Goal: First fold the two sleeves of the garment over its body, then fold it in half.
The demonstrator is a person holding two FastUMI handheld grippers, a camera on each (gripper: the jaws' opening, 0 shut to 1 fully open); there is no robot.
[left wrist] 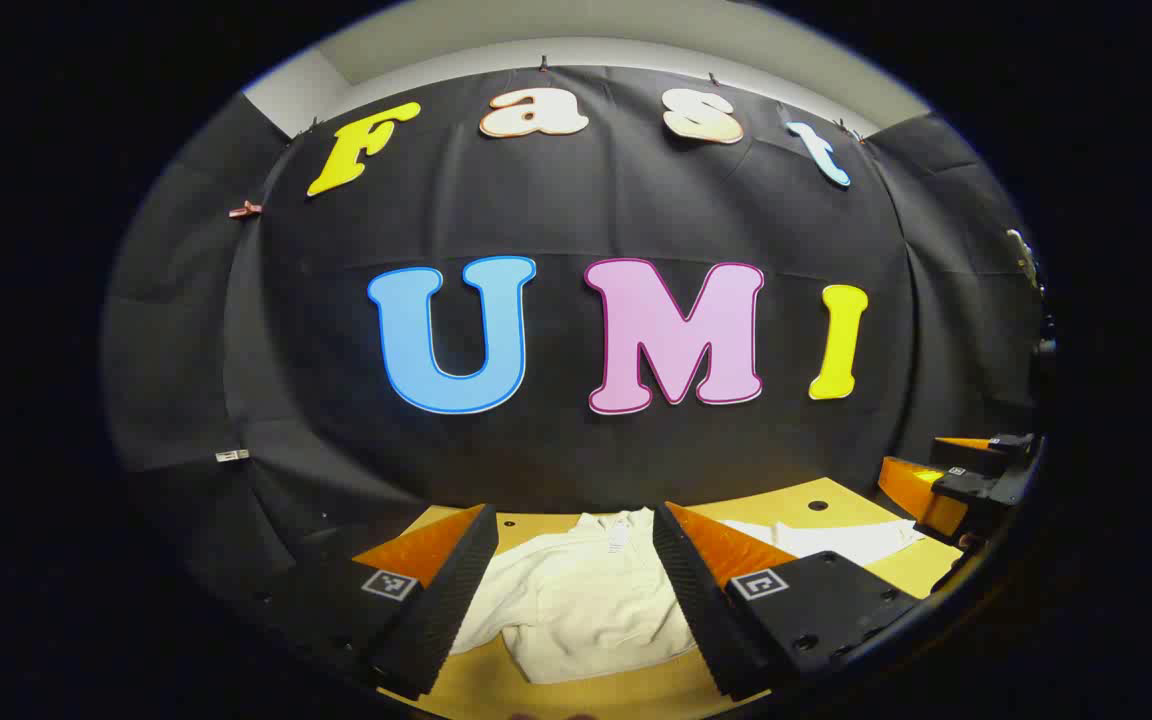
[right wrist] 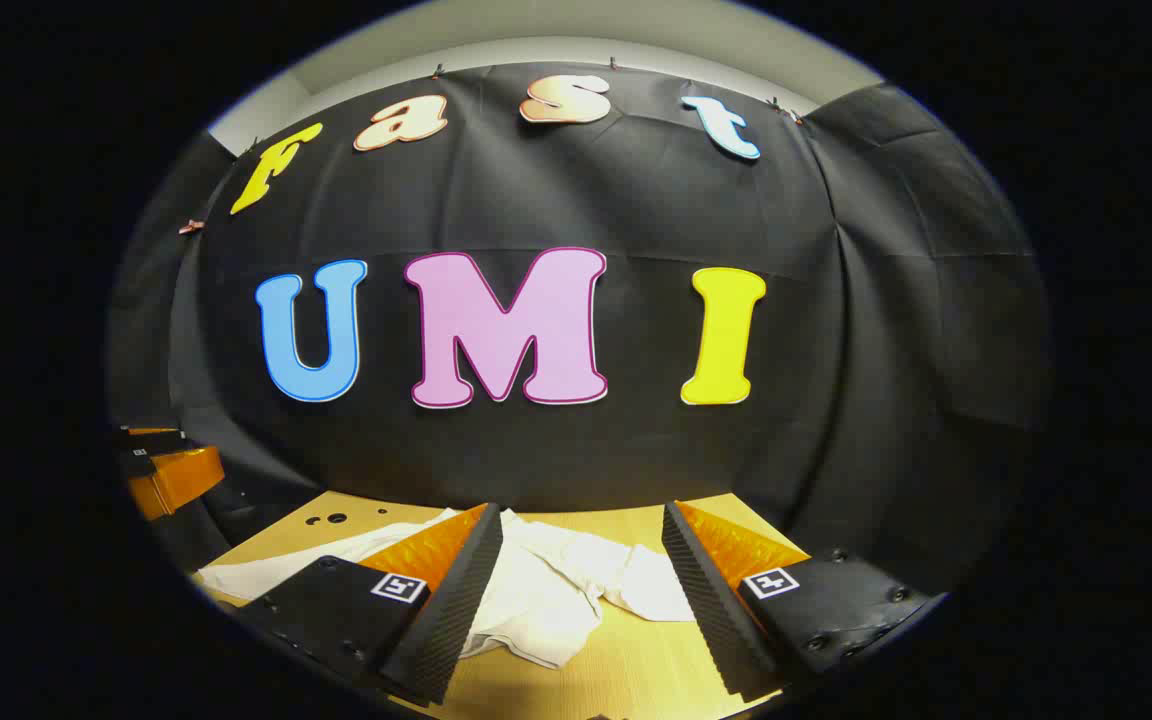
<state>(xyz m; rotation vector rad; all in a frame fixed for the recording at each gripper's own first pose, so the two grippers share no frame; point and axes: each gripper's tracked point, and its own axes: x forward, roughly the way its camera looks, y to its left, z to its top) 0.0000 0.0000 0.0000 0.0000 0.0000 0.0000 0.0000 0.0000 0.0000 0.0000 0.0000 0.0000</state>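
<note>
A white garment (left wrist: 586,595) lies crumpled on the wooden table (left wrist: 826,500); in the left gripper view its body sits between my left gripper's fingers and a sleeve (left wrist: 826,538) stretches off to the right. My left gripper (left wrist: 571,520) hovers above it, open, holding nothing. In the right gripper view the same white garment (right wrist: 556,580) is bunched on the table (right wrist: 636,650) between and below the fingers. My right gripper (right wrist: 581,515) is open and empty above the cloth. The right gripper (left wrist: 966,475) also appears at the far right of the left gripper view, and the left gripper (right wrist: 161,470) at the far left of the right gripper view.
The booth's black cloth wall (left wrist: 576,220) stands just behind the table's far edge. Small round holes (right wrist: 331,519) dot the tabletop near its back left corner. Bare wood lies in front of the garment.
</note>
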